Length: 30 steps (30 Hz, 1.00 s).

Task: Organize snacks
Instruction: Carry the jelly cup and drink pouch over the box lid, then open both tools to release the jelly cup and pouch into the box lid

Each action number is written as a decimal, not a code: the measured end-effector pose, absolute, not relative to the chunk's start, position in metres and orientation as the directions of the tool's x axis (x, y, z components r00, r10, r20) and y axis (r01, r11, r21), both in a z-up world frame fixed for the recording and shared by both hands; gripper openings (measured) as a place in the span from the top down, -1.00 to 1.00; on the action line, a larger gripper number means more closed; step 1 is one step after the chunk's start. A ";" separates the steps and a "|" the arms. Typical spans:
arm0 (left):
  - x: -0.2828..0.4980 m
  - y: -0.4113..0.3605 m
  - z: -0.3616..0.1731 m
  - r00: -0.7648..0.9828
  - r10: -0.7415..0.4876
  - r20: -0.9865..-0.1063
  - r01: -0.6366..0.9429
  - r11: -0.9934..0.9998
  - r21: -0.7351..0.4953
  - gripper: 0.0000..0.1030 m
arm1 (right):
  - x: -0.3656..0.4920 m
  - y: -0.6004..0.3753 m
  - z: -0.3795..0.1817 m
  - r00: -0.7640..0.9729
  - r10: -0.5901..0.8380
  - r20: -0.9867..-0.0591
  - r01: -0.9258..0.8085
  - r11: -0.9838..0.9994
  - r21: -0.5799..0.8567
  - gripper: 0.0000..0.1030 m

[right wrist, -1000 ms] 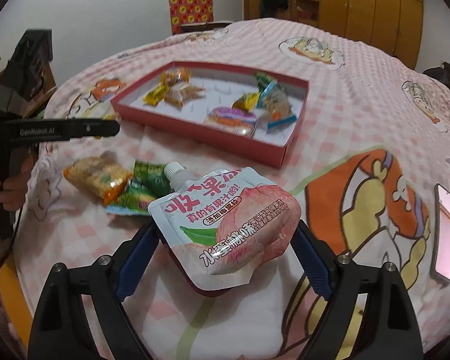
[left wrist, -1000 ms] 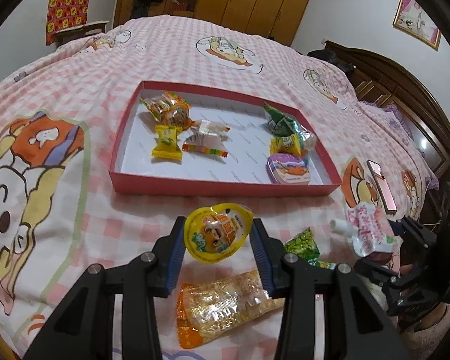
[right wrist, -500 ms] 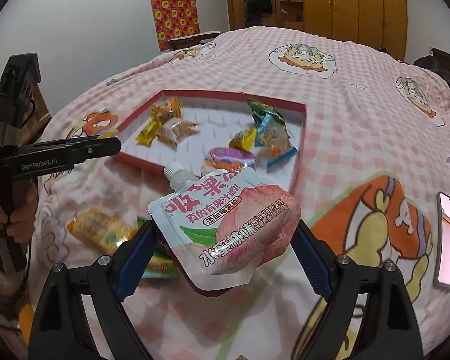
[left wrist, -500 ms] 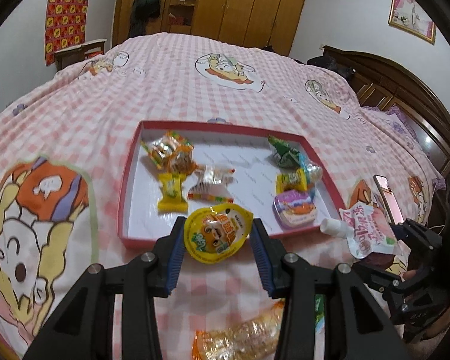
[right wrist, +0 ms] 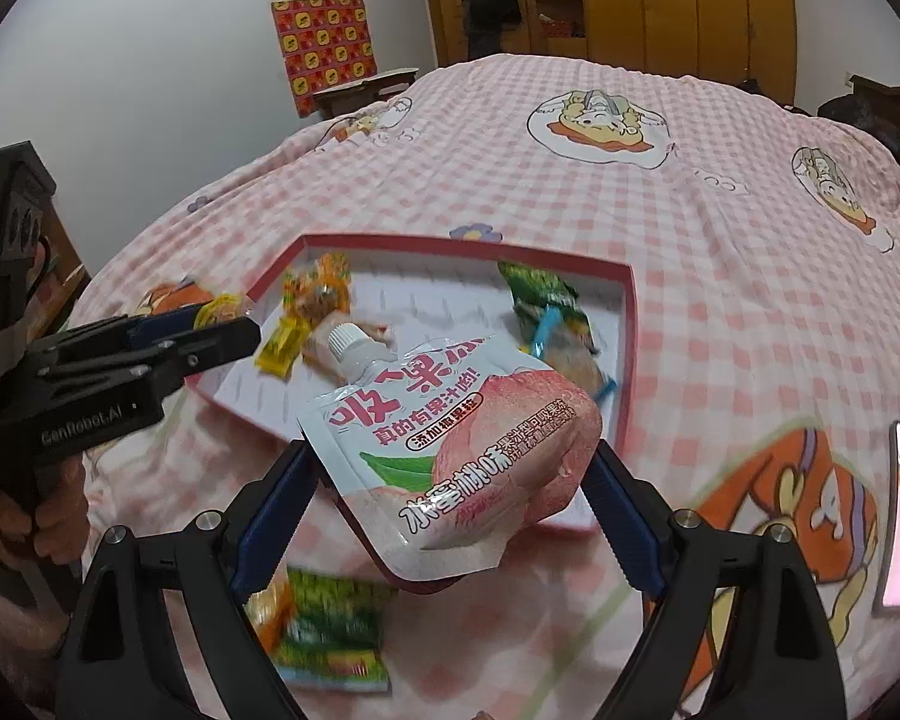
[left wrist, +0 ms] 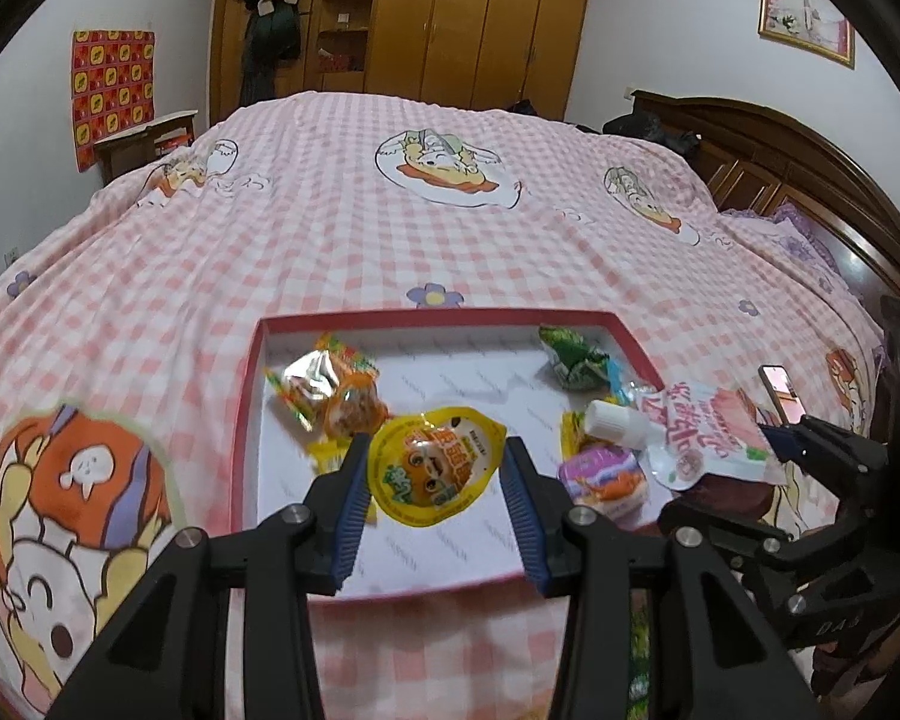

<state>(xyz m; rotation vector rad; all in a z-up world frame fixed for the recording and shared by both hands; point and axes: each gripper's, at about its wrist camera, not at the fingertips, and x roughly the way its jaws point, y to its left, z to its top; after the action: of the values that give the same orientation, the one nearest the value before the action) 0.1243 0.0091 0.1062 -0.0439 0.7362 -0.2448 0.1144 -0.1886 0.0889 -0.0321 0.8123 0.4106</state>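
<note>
The left gripper point(left wrist: 435, 477) is clamped on a yellow jelly cup point(left wrist: 433, 466) at the lower middle of its view, held over the near part of the red tray point(left wrist: 247, 420). The right gripper point(right wrist: 450, 480) is clamped on a peach drink pouch point(right wrist: 456, 450), low in its view, above the tray's near corner.

Both loads hang close together over one tray, so the grippers could knock each other on release. The pouch is pinched only at its edges; being soft, it may sag or slip. Dropped from height, either could land on the sweets point(left wrist: 324, 390) already inside, or tip over the rim onto the bedspread point(left wrist: 390, 228).
</note>
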 end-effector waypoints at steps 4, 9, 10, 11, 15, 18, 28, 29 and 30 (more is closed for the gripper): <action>0.137 0.008 0.105 0.717 -0.234 -0.657 0.208 0.971 -0.119 0.14 | 0.129 -0.182 0.089 0.610 0.348 -0.712 -0.365 0.921 0.136 -0.75; 0.158 0.006 0.101 0.717 -0.230 -0.658 0.206 0.972 -0.115 0.14 | 0.146 -0.175 0.087 0.607 0.354 -0.711 -0.365 0.919 0.145 -0.75; 0.162 0.006 0.100 0.715 -0.228 -0.661 0.204 0.972 -0.115 0.14 | 0.150 -0.174 0.086 0.606 0.353 -0.712 -0.363 0.920 0.147 -0.75; 0.166 0.005 0.098 0.712 -0.227 -0.664 0.203 0.972 -0.114 0.14 | 0.154 -0.173 0.085 0.605 0.353 -0.714 -0.360 0.921 0.150 -0.75; 0.179 0.004 0.093 0.706 -0.220 -0.673 0.198 0.974 -0.111 0.13 | 0.170 -0.170 0.079 0.602 0.343 -0.721 -0.342 0.927 0.155 -0.75; 0.189 0.006 0.088 0.698 -0.218 -0.682 0.192 0.975 -0.116 0.13 | 0.180 -0.167 0.076 0.605 0.343 -0.718 -0.337 0.928 0.160 -0.75; 0.213 0.016 0.072 0.686 -0.193 -0.701 0.148 0.981 -0.126 0.12 | 0.199 -0.157 0.072 0.624 0.314 -0.715 -0.335 0.935 0.117 -0.75; 0.214 0.016 0.071 0.687 -0.191 -0.701 0.145 0.981 -0.126 0.11 | 0.200 -0.156 0.071 0.624 0.312 -0.716 -0.336 0.935 0.115 -0.75; 0.214 0.017 0.070 0.688 -0.190 -0.700 0.142 0.982 -0.127 0.11 | 0.202 -0.156 0.071 0.625 0.311 -0.716 -0.337 0.935 0.112 -0.75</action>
<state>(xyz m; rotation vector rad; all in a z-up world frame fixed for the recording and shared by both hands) 0.2143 0.0172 0.0703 -0.0641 0.7908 -0.1856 0.2017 -0.1555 0.0707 -0.0339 0.8146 0.3715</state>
